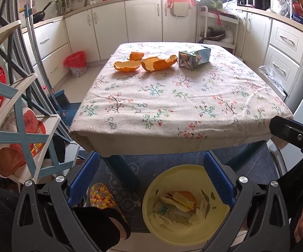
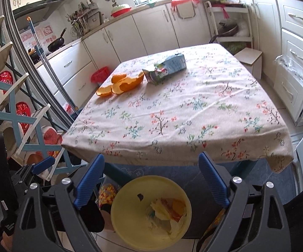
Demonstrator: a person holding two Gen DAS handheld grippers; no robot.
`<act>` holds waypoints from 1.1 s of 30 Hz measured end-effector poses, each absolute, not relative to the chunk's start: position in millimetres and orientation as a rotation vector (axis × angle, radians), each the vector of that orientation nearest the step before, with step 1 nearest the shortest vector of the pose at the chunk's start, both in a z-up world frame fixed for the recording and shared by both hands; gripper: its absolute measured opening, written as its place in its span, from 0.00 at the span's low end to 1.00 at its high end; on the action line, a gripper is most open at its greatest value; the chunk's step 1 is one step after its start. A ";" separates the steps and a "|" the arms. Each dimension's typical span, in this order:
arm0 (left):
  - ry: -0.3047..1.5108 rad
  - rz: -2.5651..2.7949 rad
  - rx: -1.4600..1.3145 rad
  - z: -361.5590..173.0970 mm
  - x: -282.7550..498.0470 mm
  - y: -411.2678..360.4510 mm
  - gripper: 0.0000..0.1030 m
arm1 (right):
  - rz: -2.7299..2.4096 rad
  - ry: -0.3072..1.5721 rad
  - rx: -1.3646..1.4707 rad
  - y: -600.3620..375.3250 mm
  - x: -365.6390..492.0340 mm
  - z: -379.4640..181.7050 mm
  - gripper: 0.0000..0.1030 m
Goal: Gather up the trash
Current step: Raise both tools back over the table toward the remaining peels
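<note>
Both grippers, left gripper (image 1: 151, 176) and right gripper (image 2: 153, 178), hang with fingers spread and empty above the yellow bin (image 1: 185, 205). Orange peels (image 1: 145, 63) and crushed carton (image 1: 194, 57) lie on the worktop's (image 1: 183, 105) far side (carton rightward, nearer the right hand).

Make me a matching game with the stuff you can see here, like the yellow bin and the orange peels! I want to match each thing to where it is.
Things:
1. orange peels
2. crushed drink carton
3. yellow bin
4. red-lined bin

Places:
A. on the floor by the white cabinets, left of the table
B. on the floor below the near table edge, with trash inside
C. on the floral tablecloth, far side, left of the carton
D. on the tablecloth, far side, right of the peels

Pairs: 1-C, 2-D, 3-B, 4-A
</note>
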State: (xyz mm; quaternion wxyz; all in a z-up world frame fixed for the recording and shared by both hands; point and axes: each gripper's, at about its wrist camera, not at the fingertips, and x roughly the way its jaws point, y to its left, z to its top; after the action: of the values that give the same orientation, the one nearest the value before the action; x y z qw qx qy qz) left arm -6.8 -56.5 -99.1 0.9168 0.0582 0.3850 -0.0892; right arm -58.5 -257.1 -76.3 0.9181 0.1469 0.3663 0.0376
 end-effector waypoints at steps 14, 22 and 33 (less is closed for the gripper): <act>0.778 -0.162 0.084 -93.2 -5.9 -51.6 0.92 | 0.040 0.693 0.297 -260.7 -59.7 -67.9 0.88; 0.781 -0.153 0.078 -93.5 -3.8 -50.4 0.92 | 0.031 0.672 0.308 -262.3 -58.4 -64.1 0.88; 0.785 -0.149 0.082 -92.0 -1.6 -50.3 0.92 | 0.042 0.659 0.290 -256.2 -50.7 -58.9 0.89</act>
State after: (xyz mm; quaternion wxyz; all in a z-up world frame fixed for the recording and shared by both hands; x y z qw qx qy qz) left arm -1.6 -50.3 -92.0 0.9204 0.0397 0.3821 -0.0725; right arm -50.7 -256.2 -58.9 0.9357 0.1421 0.3224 0.0205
